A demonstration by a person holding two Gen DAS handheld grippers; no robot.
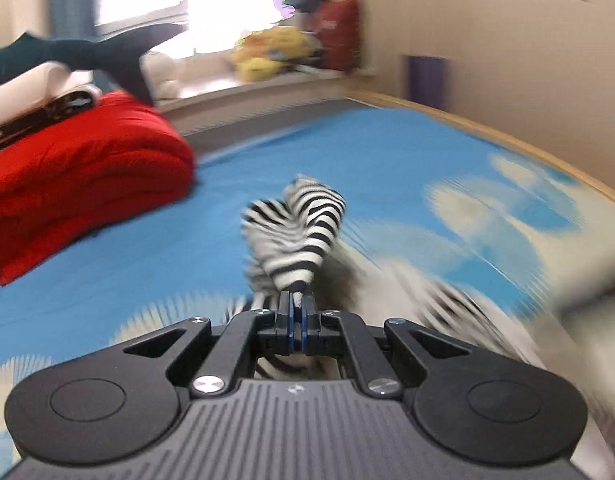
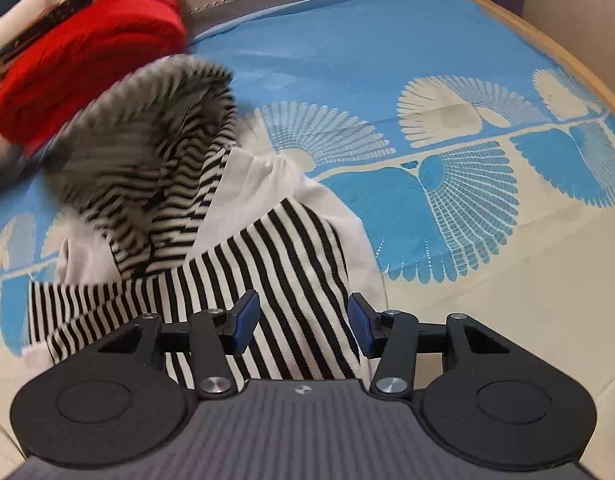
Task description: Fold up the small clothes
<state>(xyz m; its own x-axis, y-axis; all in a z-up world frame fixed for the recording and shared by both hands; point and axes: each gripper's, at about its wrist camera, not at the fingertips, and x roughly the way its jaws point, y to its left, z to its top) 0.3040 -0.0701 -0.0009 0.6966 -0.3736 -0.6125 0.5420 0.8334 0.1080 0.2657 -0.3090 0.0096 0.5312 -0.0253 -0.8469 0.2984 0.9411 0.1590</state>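
Item 1, your left gripper (image 1: 296, 300): jaws clenched on a pinch of the striped garment (image 1: 295, 228), white edge showing between the blue pads. The black-and-white cloth rises ahead of the fingertips in a bunched fold, lifted off the bed sheet (image 1: 387, 152). More of it trails below and to the right, smeared by blur; its outline there cannot be made out.

Item 2, your right gripper (image 2: 303, 320): jaws spread wide, gripping nothing. The striped garment (image 2: 283, 264) lies flat between and beneath the blue pads (image 2: 243, 320); whether they touch the cloth cannot be told. Its near edge is hidden under the gripper body.

Item 3, garment, upper part, right wrist view: a raised striped fold at upper left, heavily blurred. White fabric (image 2: 267, 184) shows beside the stripes; whether lining or a separate piece is unclear.

Item 4, bed sheet (image 2: 427, 60): blue with cream fan motifs, under the garment.

Item 5, red folded blanket (image 1: 75, 168): far left on the bed, well apart from the garment, cut off by the frame. Pale and dark items stacked on it, indistinct.

Item 6, windowsill (image 1: 247, 88): yellow soft toys (image 1: 271, 52), blurred; glare hides the window.
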